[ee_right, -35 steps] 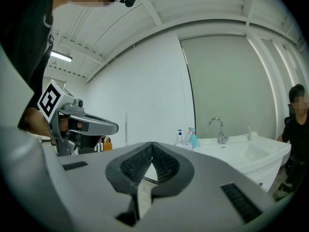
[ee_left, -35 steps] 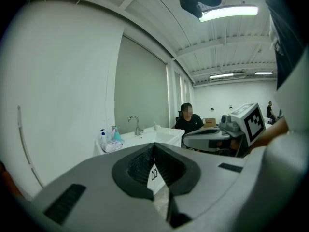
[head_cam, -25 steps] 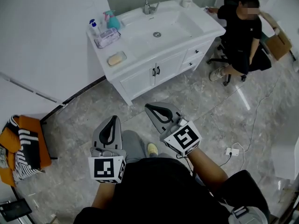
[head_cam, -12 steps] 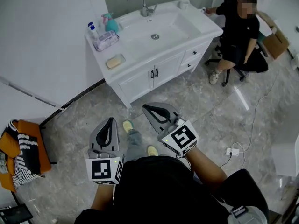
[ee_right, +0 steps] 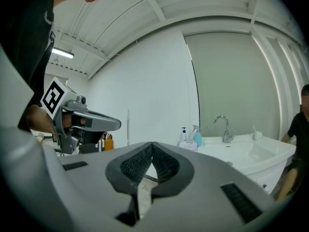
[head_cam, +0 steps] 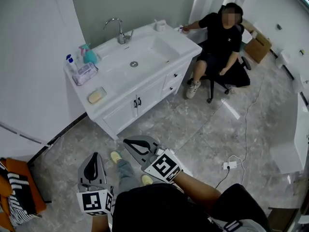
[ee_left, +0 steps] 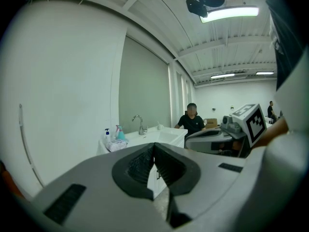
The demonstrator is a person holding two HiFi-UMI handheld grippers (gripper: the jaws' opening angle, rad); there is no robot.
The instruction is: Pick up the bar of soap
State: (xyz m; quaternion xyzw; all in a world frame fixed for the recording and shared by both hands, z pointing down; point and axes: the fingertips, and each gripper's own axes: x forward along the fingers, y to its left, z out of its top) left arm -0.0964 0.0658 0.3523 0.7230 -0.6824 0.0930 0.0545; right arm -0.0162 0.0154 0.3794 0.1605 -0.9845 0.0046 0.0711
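Note:
The bar of soap [head_cam: 96, 96] is a yellowish block in a clear dish on the left end of the white vanity top [head_cam: 113, 88]. It is far from both grippers and does not show in the gripper views. My left gripper [head_cam: 95, 155] is held low over the floor at the bottom left, shut and empty. My right gripper [head_cam: 127, 142] is just to its right, pointing towards the vanity, also shut with nothing in it. In the left gripper view the jaws [ee_left: 154, 145] meet; the right gripper view shows the same [ee_right: 152, 144].
A faucet [head_cam: 117, 28], a blue spray bottle [head_cam: 88, 55] and a pack of wipes [head_cam: 85, 73] stand behind the soap. A person [head_cam: 219, 37] sits on a chair right of the vanity. A power strip with cable [head_cam: 229, 165] lies on the tiled floor. Striped cloth [head_cam: 17, 197] sits bottom left.
The head view has swung, so the vanity now sits further left and lower in frame. Both grippers have dropped towards the bottom edge and stay shut.

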